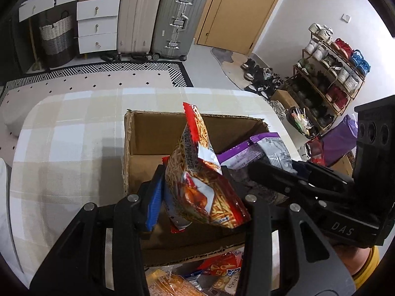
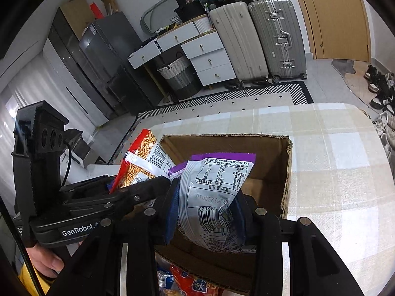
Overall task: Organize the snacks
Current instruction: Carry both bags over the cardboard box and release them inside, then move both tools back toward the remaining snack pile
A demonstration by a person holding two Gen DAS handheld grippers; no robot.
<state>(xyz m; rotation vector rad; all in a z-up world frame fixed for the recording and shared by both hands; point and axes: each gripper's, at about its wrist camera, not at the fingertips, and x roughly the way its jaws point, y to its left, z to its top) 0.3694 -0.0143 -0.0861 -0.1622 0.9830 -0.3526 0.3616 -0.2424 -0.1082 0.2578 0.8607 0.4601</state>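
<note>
My left gripper [image 1: 195, 185] is shut on a red bag of stick snacks [image 1: 197, 172] and holds it over the open cardboard box [image 1: 158, 128]. My right gripper [image 2: 207, 202] is shut on a purple and silver snack bag [image 2: 212, 197], also over the box [image 2: 271, 153]. The two grippers are side by side: the right gripper with the purple bag [image 1: 256, 150] shows in the left wrist view, and the red bag [image 2: 140, 162] shows in the right wrist view. The box floor that I see is bare.
The box stands on a table with a checked cloth [image 1: 69, 135]. More snack packs [image 1: 192, 278] lie at the box's near side, also in the right wrist view [image 2: 187, 281]. Suitcases [image 1: 158, 17], drawers and a shoe rack [image 1: 328, 74] stand beyond the table.
</note>
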